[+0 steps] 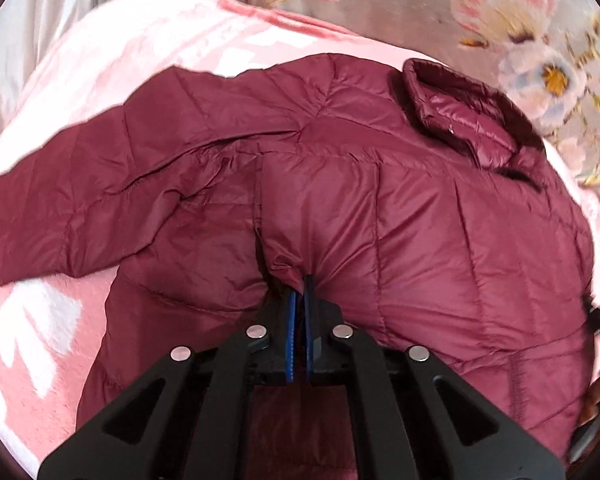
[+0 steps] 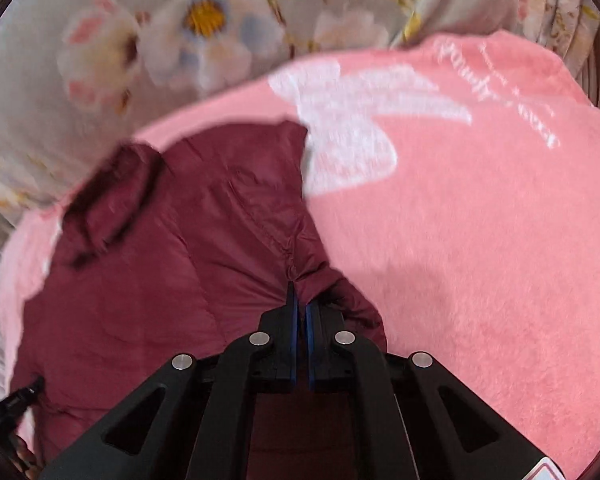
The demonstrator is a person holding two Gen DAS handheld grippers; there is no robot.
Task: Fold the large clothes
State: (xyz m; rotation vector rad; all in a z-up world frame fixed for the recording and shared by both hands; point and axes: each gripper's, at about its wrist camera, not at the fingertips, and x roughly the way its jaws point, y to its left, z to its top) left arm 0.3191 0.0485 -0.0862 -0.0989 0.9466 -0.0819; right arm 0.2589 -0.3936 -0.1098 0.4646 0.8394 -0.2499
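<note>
**Both claws pinched on a maroon puffer jacket**

A maroon quilted puffer jacket (image 1: 400, 208) lies spread on a pink plush blanket (image 1: 36, 344) with white patterning, which covers a bed. Beyond the blanket runs a grey sheet printed with large pale flowers (image 1: 512, 12).

In the left wrist view, the left claw (image 1: 300, 284) has its blue-padded fingers drawn nearly together, with a puckered fold of the jacket's shell caught between the tips. The fabric gathers into creases at that point, near a seam running up the body. One sleeve (image 1: 72, 208) stretches out to the left across the blanket, and the stand-up collar (image 1: 456, 108), its shiny lining showing, sits toward the upper right. At the right edge of this view a dark object shows, too blurred to identify.

In the right wrist view, the right claw (image 2: 298, 292) is likewise narrowed to a slit, and it grips a bunched ridge of the jacket at its edge, where maroon fabric meets pink blanket. The collar appears at the upper left here, blurred. A white bow shape (image 2: 340, 120) and some white script are printed on the blanket beyond the jacket.
</note>
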